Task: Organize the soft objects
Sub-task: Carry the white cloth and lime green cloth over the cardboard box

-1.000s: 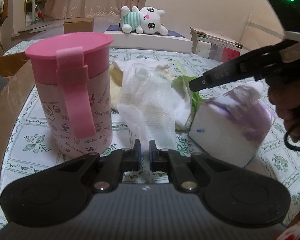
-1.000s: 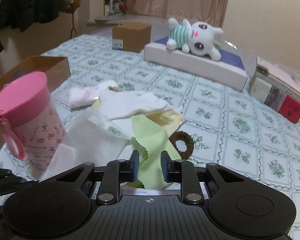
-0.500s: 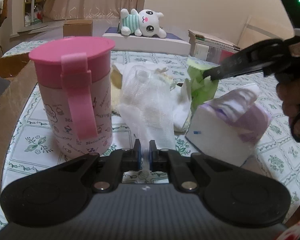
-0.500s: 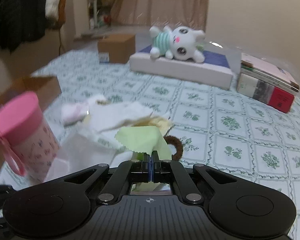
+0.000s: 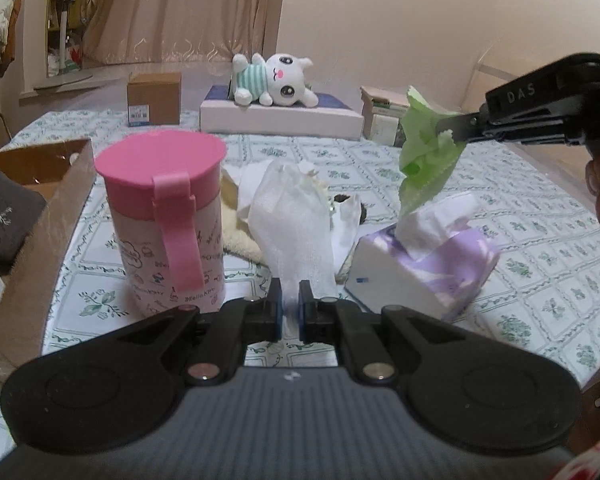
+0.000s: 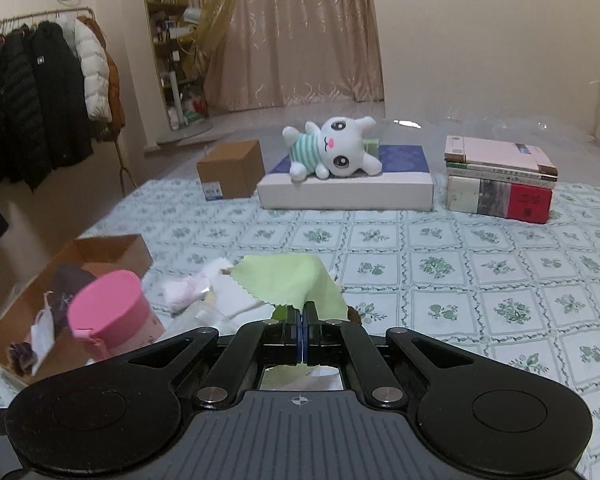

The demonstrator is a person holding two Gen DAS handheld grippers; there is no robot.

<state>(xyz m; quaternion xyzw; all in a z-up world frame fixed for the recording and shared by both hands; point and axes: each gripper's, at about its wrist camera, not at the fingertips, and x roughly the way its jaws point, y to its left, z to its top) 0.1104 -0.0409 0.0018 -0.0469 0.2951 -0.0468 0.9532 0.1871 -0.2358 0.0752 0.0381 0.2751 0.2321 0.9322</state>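
Left gripper (image 5: pixel 289 310) clamped on near end of white gauze cloth (image 5: pixel 296 232); cloth's long axis runs away from camera, far end draped on heap between pink cup (image 5: pixel 166 220) and tissue box (image 5: pixel 424 264).

Right gripper (image 6: pixel 302 330) pinches green cloth (image 5: pixel 426 156); cloth hangs down, lifted above tissue box, seemingly clear of it.

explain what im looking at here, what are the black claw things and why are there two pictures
No robot: a person holds two hand grippers, each with a camera looking along its fingers, so each picture is one gripper's view. The left gripper pinches a white gauze cloth. The right gripper pinches a green cloth, lifted clear of the table. On the table lie a pink cup, a tissue box, a cardboard box, and a plush toy.
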